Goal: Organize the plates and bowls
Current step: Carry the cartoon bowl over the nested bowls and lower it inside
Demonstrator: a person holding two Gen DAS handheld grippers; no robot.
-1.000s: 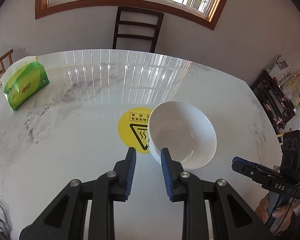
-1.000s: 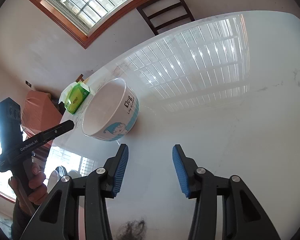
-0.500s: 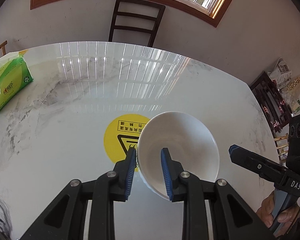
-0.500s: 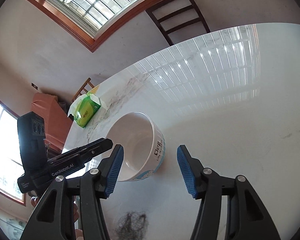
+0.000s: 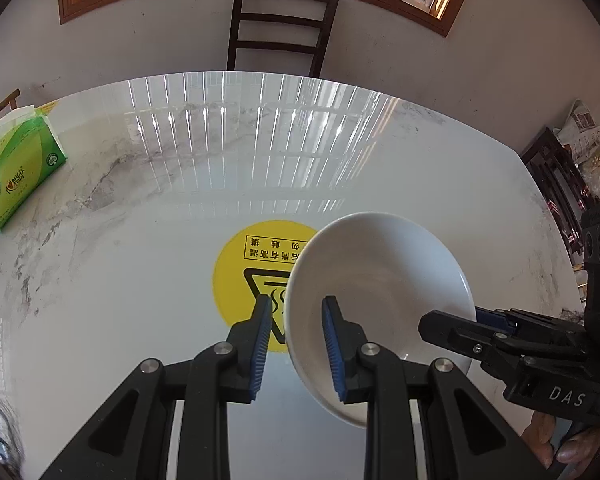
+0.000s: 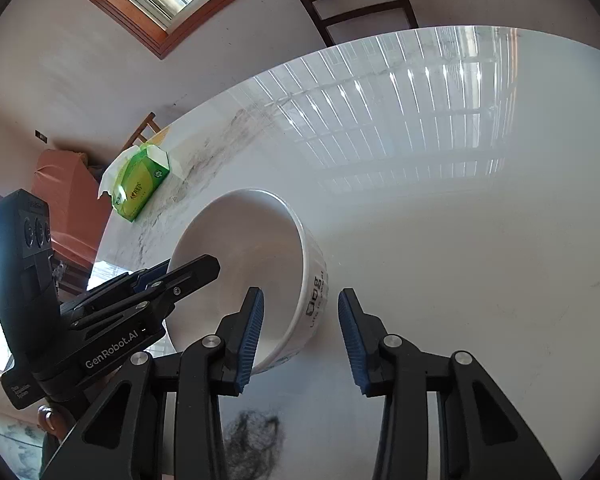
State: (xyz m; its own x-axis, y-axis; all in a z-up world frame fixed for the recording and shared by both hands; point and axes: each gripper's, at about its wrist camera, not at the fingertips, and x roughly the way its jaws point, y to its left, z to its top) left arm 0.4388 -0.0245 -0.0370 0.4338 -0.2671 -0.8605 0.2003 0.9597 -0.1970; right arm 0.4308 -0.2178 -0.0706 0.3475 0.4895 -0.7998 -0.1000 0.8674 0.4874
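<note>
A white bowl [image 5: 380, 264] with blue print on its outer wall [image 6: 316, 300] sits on the white marble table [image 5: 140, 280], partly over a yellow warning sticker [image 5: 252, 252]. My left gripper [image 5: 297, 300] straddles the bowl's left rim, one pad outside and one inside, with a gap on both sides. My right gripper [image 6: 301, 291] straddles the opposite wall, and its jaws are closing without the pads touching it. Each gripper shows in the other's view: the right gripper [image 5: 460, 328] at the bowl's right rim, the left gripper [image 6: 192, 268] at its left rim.
A green tissue pack [image 5: 16, 172] lies near the table's left edge. A dark wooden chair [image 5: 280, 28] stands behind the far edge, under the window. A dark fuzzy clump [image 6: 256, 436] lies on the table close to my right gripper. A person's hand [image 5: 552, 440] grips the right handle.
Both grippers have closed in on the bowl from opposite sides, and each now has one finger inside it. The right jaws stand narrower than before. The bowl has stayed in place.
</note>
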